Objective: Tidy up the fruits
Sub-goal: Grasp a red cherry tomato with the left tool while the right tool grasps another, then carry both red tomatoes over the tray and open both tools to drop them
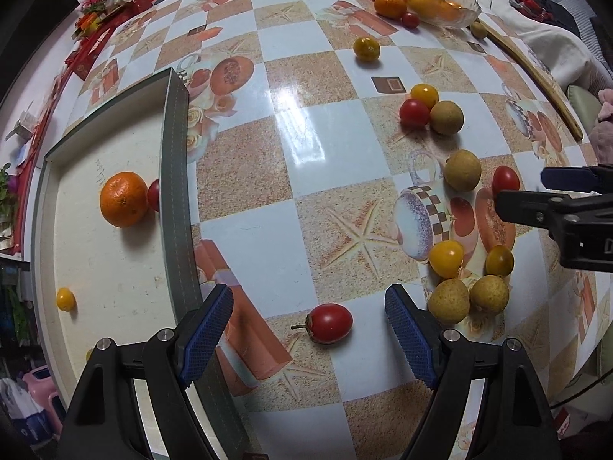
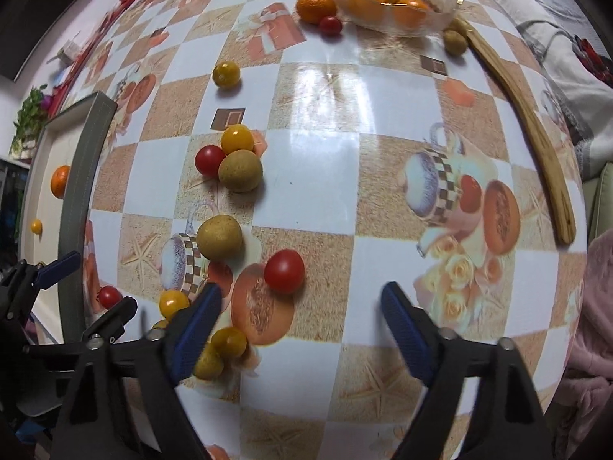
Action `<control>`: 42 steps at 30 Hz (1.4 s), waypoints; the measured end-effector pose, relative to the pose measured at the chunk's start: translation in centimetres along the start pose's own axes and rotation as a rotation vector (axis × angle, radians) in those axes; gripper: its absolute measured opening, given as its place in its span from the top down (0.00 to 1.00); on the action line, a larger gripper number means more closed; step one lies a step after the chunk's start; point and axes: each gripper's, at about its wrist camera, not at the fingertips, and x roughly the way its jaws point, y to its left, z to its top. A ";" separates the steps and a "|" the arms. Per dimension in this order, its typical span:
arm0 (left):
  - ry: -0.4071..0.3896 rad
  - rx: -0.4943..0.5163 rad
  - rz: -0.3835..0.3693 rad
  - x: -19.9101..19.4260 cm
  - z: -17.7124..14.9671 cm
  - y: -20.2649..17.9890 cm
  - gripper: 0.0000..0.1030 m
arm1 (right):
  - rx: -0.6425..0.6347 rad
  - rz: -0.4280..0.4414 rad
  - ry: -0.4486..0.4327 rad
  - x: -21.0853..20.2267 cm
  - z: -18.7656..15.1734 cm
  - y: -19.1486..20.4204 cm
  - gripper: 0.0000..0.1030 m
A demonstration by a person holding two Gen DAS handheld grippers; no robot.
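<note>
My left gripper (image 1: 308,301) points down at the table, open, with a stemmed red tomato (image 1: 331,324) lying between its blue pads, touching neither. My right gripper (image 2: 301,296) is open too; a red cherry tomato (image 2: 284,270) lies just ahead of its gap, untouched. The right gripper (image 1: 536,195) also shows at the right edge of the left wrist view. Loose yellow tomatoes (image 1: 446,258), brown round fruits (image 1: 449,301) and red tomatoes (image 1: 414,113) are scattered over the table. A grey-rimmed box (image 1: 174,176) holds an orange (image 1: 123,199), a red tomato and a small yellow one (image 1: 65,299).
A glass bowl (image 2: 433,15) of oranges stands at the far side with an orange (image 2: 316,7) and red tomatoes beside it. A long wooden stick (image 2: 536,134) lies along the right edge. Red packets crowd the far left. A pink cloth (image 2: 597,306) hangs at the right.
</note>
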 end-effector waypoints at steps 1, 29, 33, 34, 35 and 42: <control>0.005 -0.002 0.001 0.2 0.0 0.0 0.20 | -0.008 -0.001 0.005 0.3 0.1 0.2 0.27; -0.055 -0.132 -0.135 -2.5 -1.0 3.7 0.68 | -0.012 0.049 -0.041 -1.5 -0.9 0.3 0.78; -0.065 -0.136 -0.132 -3.4 -1.2 4.0 0.68 | -0.012 0.065 -0.048 -2.2 -0.9 0.7 0.78; -0.069 -0.139 -0.131 -3.5 -1.1 3.9 0.68 | -0.016 0.068 -0.050 -2.4 -0.8 0.8 0.78; -0.075 -0.141 -0.130 -3.8 -1.1 4.0 0.68 | -0.020 0.071 -0.054 -2.6 -0.7 1.0 0.78; -0.112 -0.187 -0.102 -5.1 -1.1 6.7 0.68 | -0.079 0.096 -0.066 -3.6 0.2 3.9 0.78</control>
